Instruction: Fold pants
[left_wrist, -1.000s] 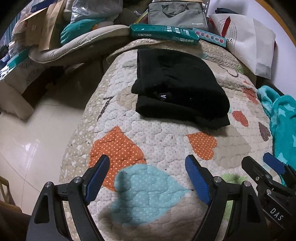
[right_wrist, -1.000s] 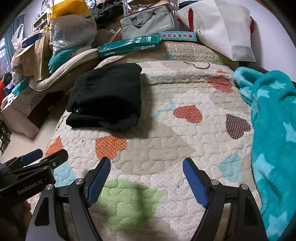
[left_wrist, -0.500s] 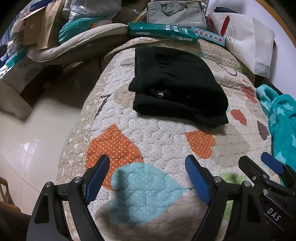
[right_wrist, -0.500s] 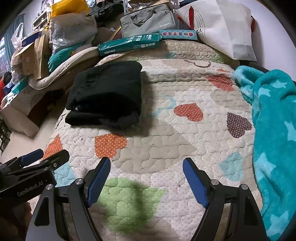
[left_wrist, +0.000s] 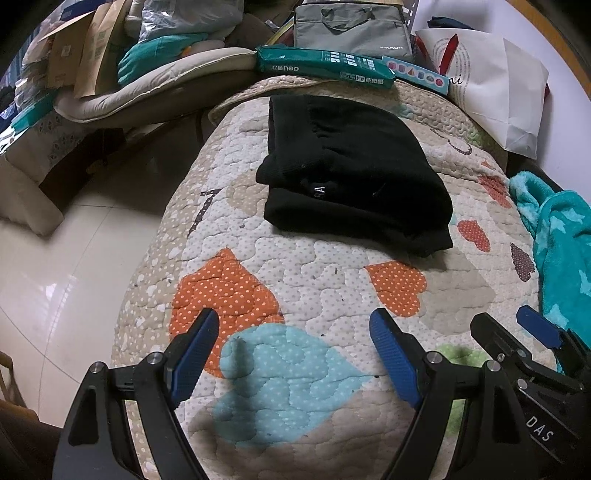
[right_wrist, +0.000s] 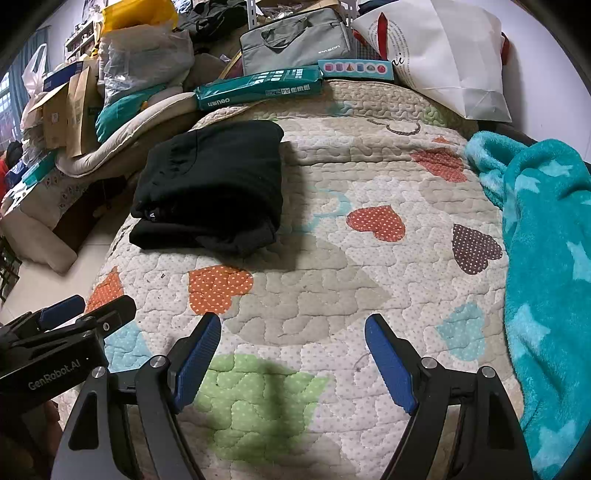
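Observation:
Black pants (left_wrist: 351, 173) lie folded into a compact stack on the quilted heart-pattern bedspread (left_wrist: 314, 280), toward its far left part; they also show in the right wrist view (right_wrist: 210, 188). My left gripper (left_wrist: 291, 354) is open and empty, hovering over the near end of the bed, well short of the pants. My right gripper (right_wrist: 291, 354) is open and empty beside it, to the right. Each gripper shows at the edge of the other's view, the right one (left_wrist: 517, 339) and the left one (right_wrist: 85, 314).
A teal star blanket (right_wrist: 543, 258) lies along the bed's right side. A teal paper pack (left_wrist: 325, 66), a grey laptop bag (left_wrist: 351, 29) and a white bag (left_wrist: 498, 88) sit at the far end. Tiled floor (left_wrist: 55, 277) and piled clutter are on the left.
Both grippers have drawn back slightly from the pants and stayed open. The folded pants have not moved.

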